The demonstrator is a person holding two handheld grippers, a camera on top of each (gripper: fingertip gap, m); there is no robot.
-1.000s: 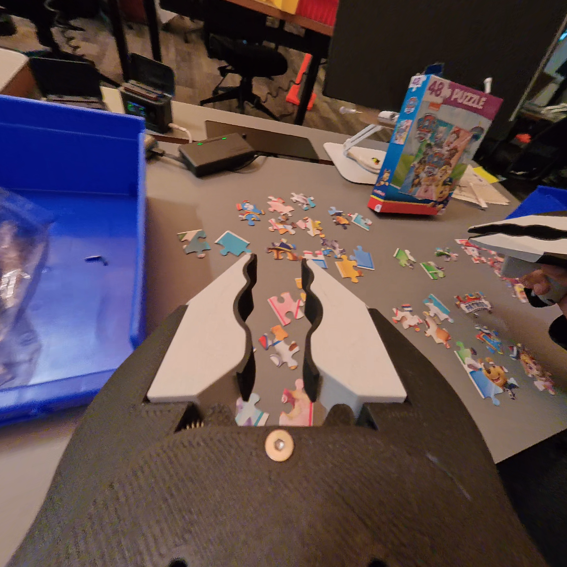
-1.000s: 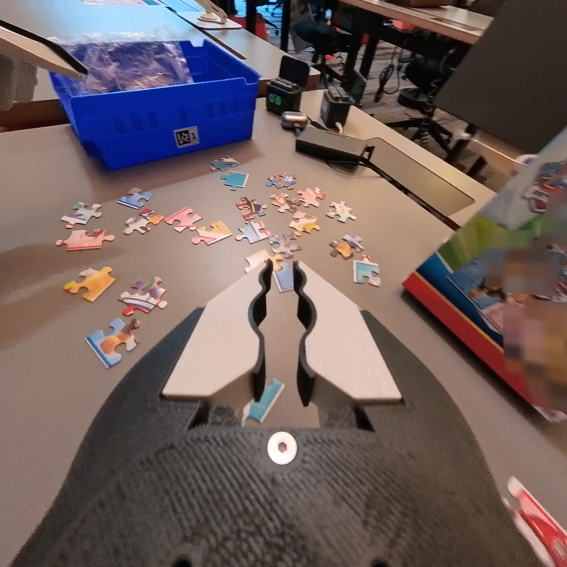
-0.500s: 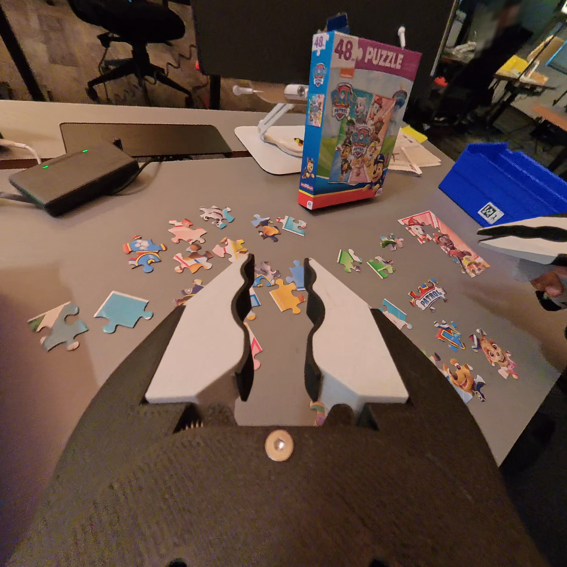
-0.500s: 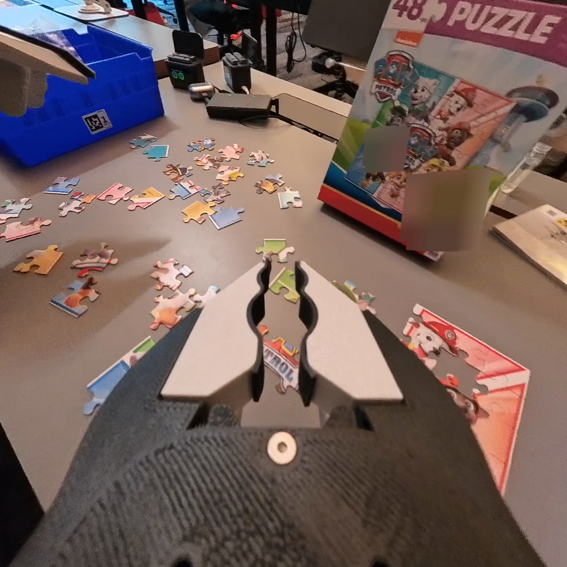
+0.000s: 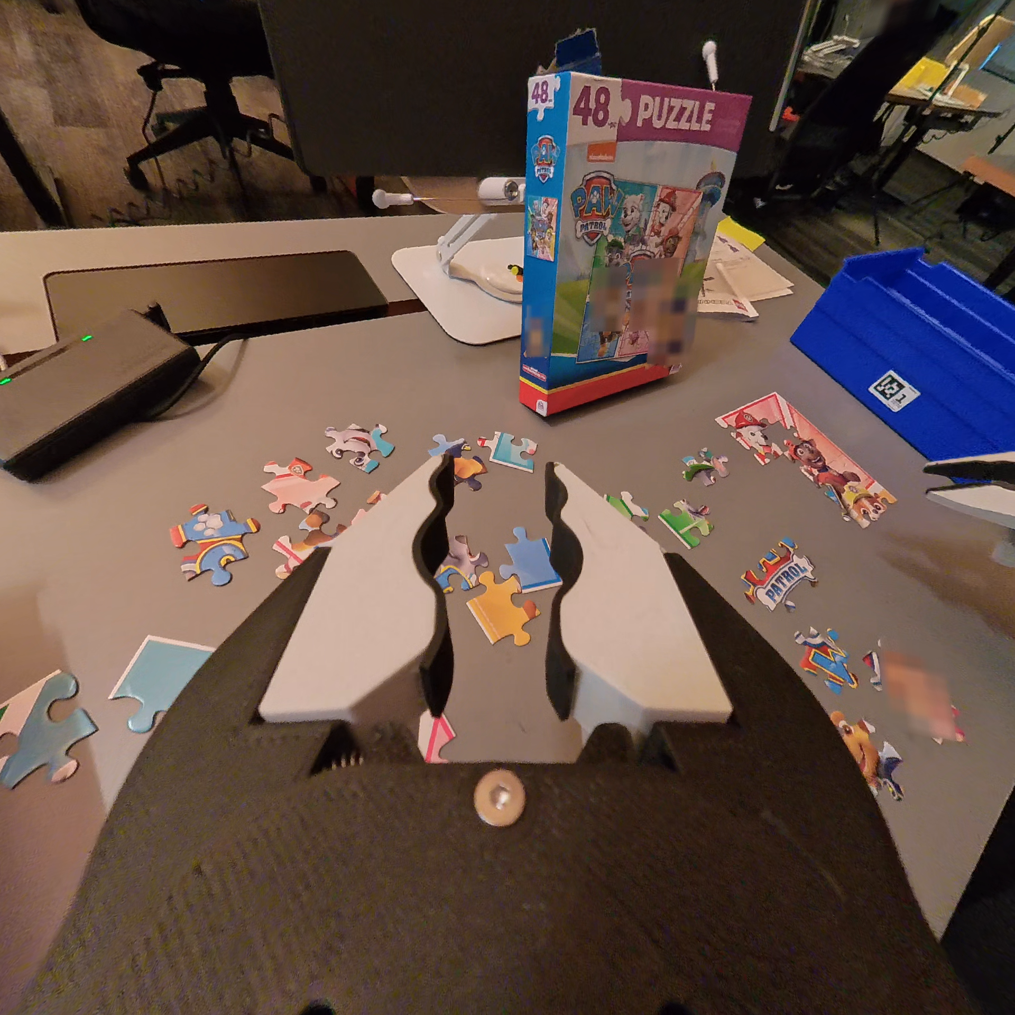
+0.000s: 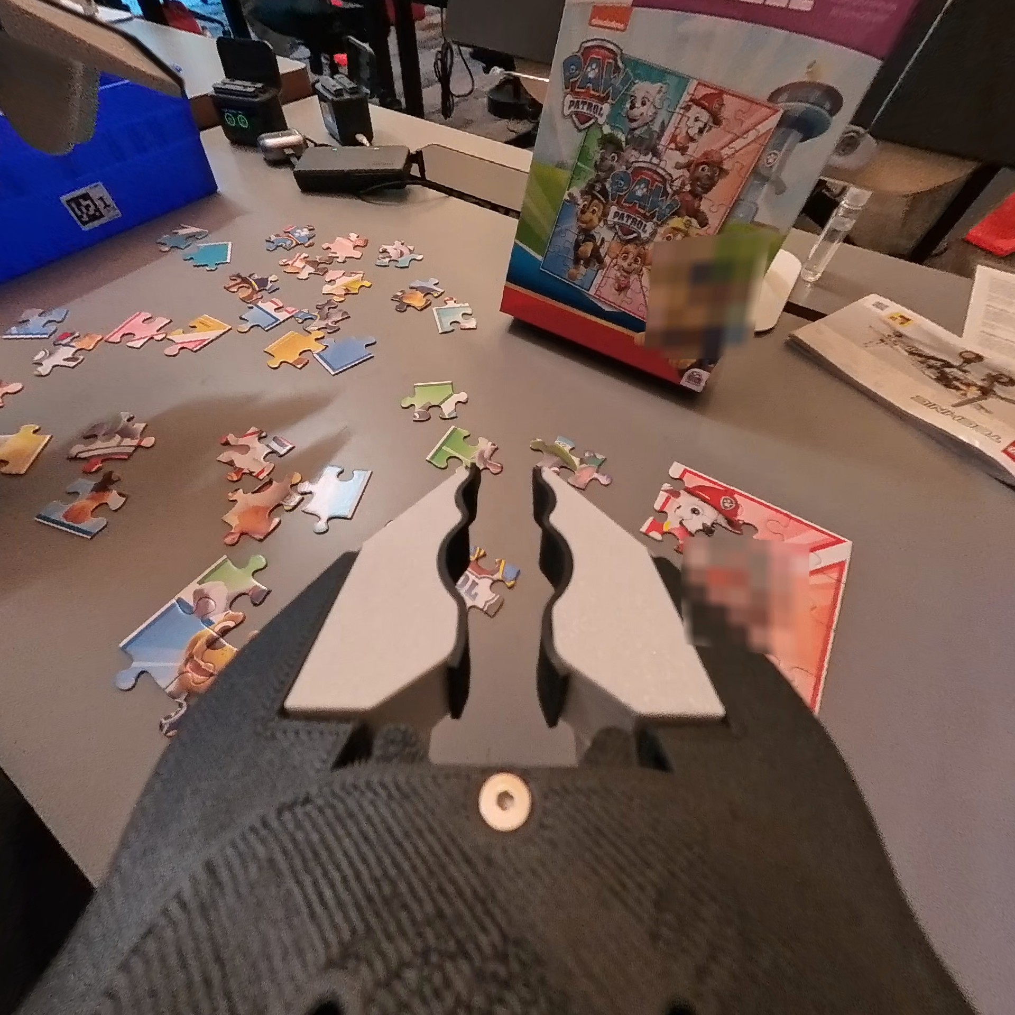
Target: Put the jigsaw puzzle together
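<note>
Left wrist view claw: left claw [image 5: 498, 472] parted and bare above the grey bench [image 5: 417, 384]; yellow piece [image 5: 502, 607] and blue piece [image 5: 531, 560] lie under the gap.
Left wrist view surroundings: upright puzzle box [image 5: 626, 241] upper centre; black power brick [image 5: 82, 384] left; blue bin [image 5: 928, 346] right.
Right wrist view claw: right claw [image 6: 505, 475] parted and bare; green piece [image 6: 458, 449] by its left tip.
Right wrist view surroundings: joined red section [image 6: 769, 555] right; booklet [image 6: 906, 379] far right.
</note>
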